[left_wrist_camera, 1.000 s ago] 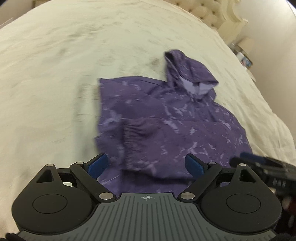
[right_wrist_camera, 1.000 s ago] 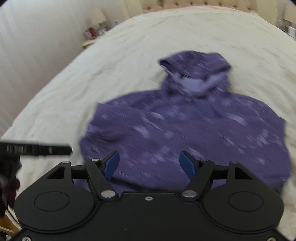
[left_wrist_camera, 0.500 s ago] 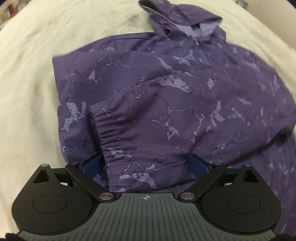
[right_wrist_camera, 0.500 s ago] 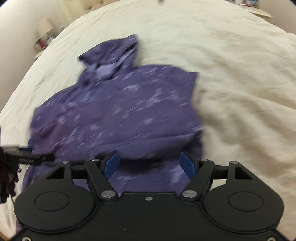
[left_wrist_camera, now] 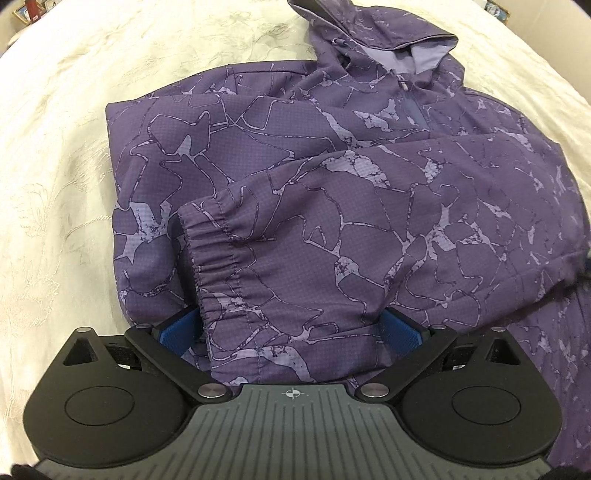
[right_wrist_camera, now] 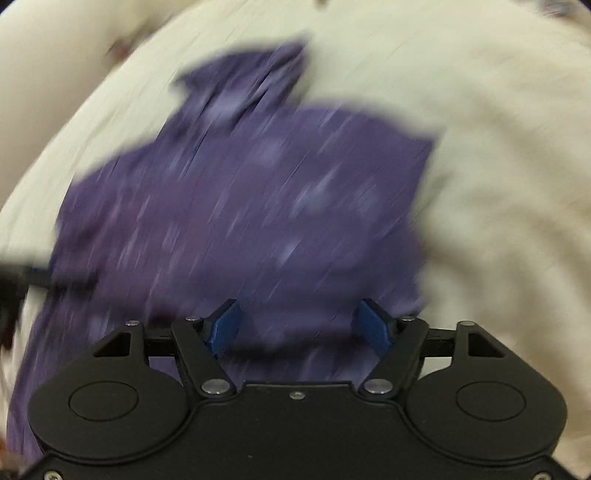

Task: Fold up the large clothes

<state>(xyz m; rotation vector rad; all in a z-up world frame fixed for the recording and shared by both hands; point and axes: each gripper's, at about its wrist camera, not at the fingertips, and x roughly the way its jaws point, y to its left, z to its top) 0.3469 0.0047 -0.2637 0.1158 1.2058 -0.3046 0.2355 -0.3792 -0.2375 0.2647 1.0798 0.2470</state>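
Observation:
A purple hooded jacket (left_wrist_camera: 332,155) with a pale crackle print lies on a cream bedspread (left_wrist_camera: 55,147), hood at the far end. One sleeve is folded across the body, its elastic cuff (left_wrist_camera: 210,254) near the middle left. My left gripper (left_wrist_camera: 291,328) is open, low over the jacket, with the sleeve fabric lying between its blue pads (left_wrist_camera: 177,332). In the blurred right wrist view the jacket (right_wrist_camera: 258,203) fills the middle; my right gripper (right_wrist_camera: 301,326) is open over its near edge, holding nothing.
The bedspread (right_wrist_camera: 498,184) stretches wide to the right of the jacket. The left gripper (right_wrist_camera: 22,277) shows as a dark blur at the left edge of the right wrist view. Small items sit on a bedside surface (left_wrist_camera: 29,9) at the far left.
My left gripper has dropped close onto the jacket, so the sleeve now lies between its open fingers. My right gripper has swung right and moved closer; its view is motion-blurred.

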